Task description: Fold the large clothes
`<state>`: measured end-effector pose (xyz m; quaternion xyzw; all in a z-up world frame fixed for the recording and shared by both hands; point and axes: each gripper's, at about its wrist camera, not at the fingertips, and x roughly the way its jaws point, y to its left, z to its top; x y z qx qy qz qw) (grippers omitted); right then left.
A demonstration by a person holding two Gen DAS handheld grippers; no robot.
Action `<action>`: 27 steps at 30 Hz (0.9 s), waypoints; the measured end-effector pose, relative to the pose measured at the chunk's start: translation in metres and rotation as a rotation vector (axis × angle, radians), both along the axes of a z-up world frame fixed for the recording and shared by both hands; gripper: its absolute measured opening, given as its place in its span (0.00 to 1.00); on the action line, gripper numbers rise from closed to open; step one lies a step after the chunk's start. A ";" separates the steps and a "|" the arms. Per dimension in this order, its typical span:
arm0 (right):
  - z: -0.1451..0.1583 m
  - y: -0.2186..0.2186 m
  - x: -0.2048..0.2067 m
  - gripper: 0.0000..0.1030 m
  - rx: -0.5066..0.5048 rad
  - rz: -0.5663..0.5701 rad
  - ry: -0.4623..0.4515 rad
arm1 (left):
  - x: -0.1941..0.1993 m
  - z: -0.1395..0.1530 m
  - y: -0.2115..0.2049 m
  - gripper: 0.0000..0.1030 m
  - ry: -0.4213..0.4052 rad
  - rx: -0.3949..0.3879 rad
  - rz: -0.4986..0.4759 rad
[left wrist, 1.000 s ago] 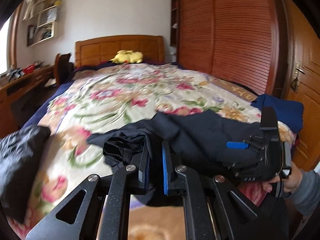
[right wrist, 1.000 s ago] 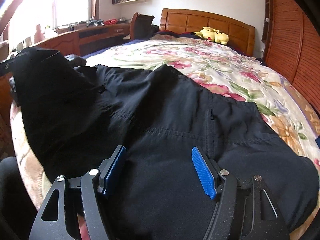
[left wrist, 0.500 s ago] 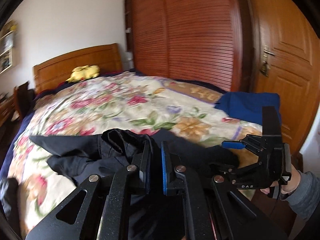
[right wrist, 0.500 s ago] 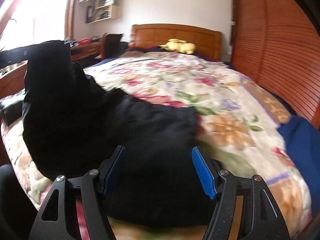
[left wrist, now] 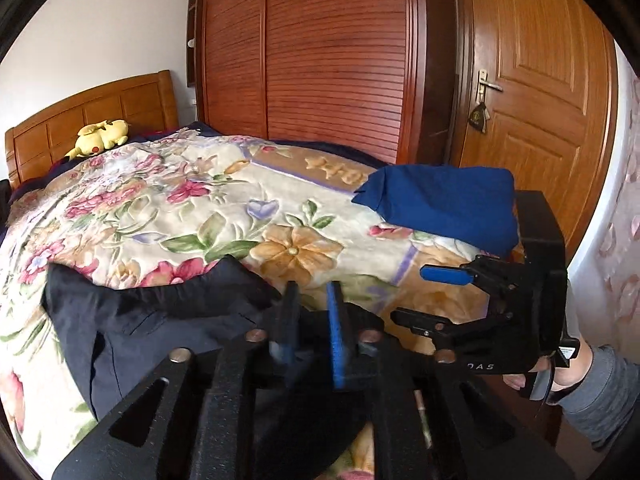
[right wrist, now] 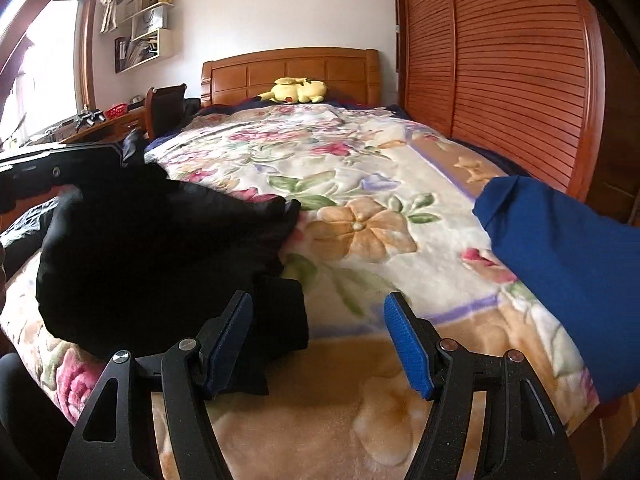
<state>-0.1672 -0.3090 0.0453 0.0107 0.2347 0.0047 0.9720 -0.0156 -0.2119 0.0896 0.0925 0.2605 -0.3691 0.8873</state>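
A dark navy garment (left wrist: 132, 320) lies bunched on the floral bedspread (left wrist: 192, 216) near the foot of the bed. My left gripper (left wrist: 312, 296) hovers over its right end. Its jaws are opening, a narrow gap shows, and dark cloth still sits between the fingers without being pinched. In the right wrist view the same garment (right wrist: 160, 248) looks black and rises towards the left gripper (right wrist: 116, 150) at the left edge. My right gripper (right wrist: 320, 340) is open wide above the bedspread (right wrist: 360, 184), with a flap of the garment beside its left pad (right wrist: 232, 332).
A folded blue garment (left wrist: 444, 204) rests at the bed's right corner, close to my right gripper (left wrist: 430, 296) and a grey sleeve (left wrist: 600, 396). A yellow plush toy (right wrist: 298, 90) lies by the headboard. A slatted wardrobe (left wrist: 320, 60) and door (left wrist: 540, 80) stand beyond; a desk (right wrist: 96, 128) is left.
Both grippers swept to the right along the foot of the bed, dragging the dark garment's end over itself. The left jaws, pinched on the cloth before, have parted. The blue garment is nearer.
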 end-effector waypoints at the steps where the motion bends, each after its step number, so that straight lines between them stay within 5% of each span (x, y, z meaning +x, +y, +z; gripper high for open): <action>1: 0.001 0.004 0.002 0.68 0.000 0.001 0.000 | 0.001 0.001 0.002 0.30 -0.010 0.005 0.007; 6: 0.011 0.016 0.008 0.68 -0.006 0.023 -0.023 | -0.002 0.017 0.040 0.43 -0.051 -0.021 0.059; 10: 0.027 0.035 0.014 0.68 -0.022 0.057 -0.059 | -0.004 0.026 0.085 0.71 -0.092 -0.050 0.132; 12: 0.035 0.047 0.018 0.68 -0.032 0.079 -0.076 | -0.004 0.027 0.107 0.76 -0.104 -0.069 0.165; 19: 0.069 0.093 0.029 0.68 -0.065 0.157 -0.144 | 0.004 0.004 0.191 0.77 -0.107 -0.088 0.357; 27: 0.080 0.137 0.071 0.68 -0.100 0.258 -0.087 | 0.020 -0.054 0.233 0.77 -0.027 -0.098 0.466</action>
